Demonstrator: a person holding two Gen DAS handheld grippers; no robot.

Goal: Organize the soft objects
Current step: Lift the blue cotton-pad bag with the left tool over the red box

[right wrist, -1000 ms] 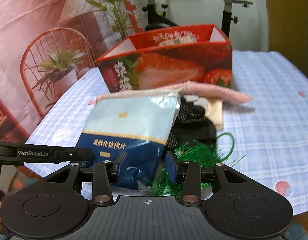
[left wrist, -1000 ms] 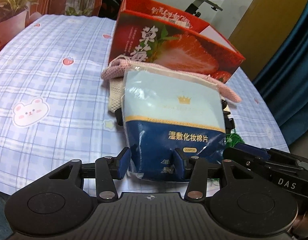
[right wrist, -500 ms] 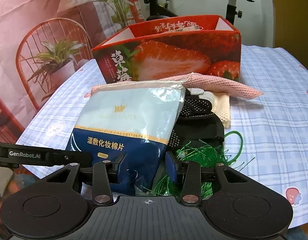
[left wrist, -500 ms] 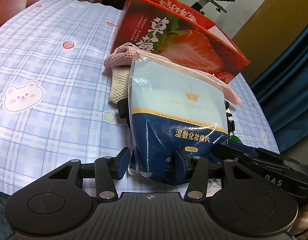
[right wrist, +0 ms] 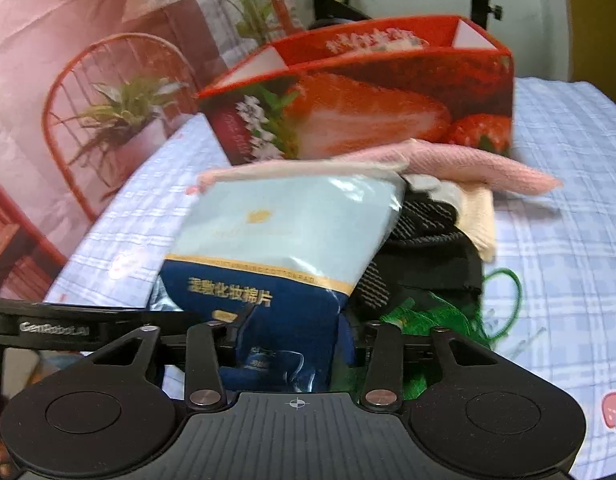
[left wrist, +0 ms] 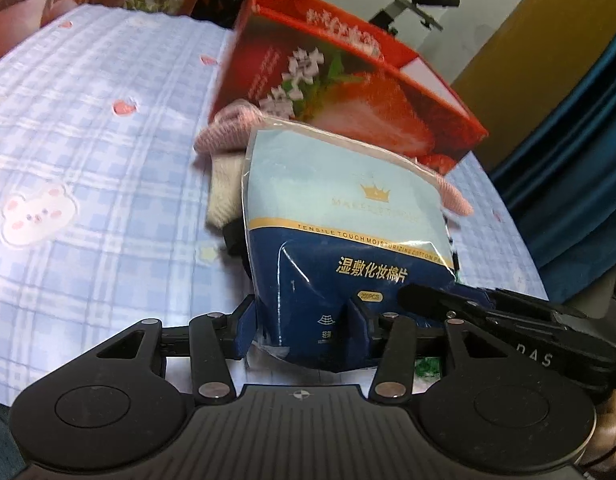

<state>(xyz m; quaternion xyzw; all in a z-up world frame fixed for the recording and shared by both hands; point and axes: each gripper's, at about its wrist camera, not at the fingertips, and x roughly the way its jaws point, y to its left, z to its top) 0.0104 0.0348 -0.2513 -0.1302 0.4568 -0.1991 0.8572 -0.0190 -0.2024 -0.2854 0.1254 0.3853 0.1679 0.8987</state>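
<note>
Clearly the left claw [left wrist: 301, 326] grips the pouch [left wrist: 348, 216] by its lower end, so the pouch's long axis runs straight ahead, up toward the red box [left wrist: 348, 92] beyond. To its right, the right claw [right wrist: 291, 344] is closing on the same lower edge, pouch between its jaws, above the counter [left wrist: 87, 120].

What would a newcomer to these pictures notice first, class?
The glossy blue and pale-blue pouch of cotton pads stands out first, raised in front of both cameras, with the left gripper shut on its lower edge and the right gripper closing on it. Behind it stands the open red cardboard box printed with strawberries on the blue checked tablecloth.
</note>
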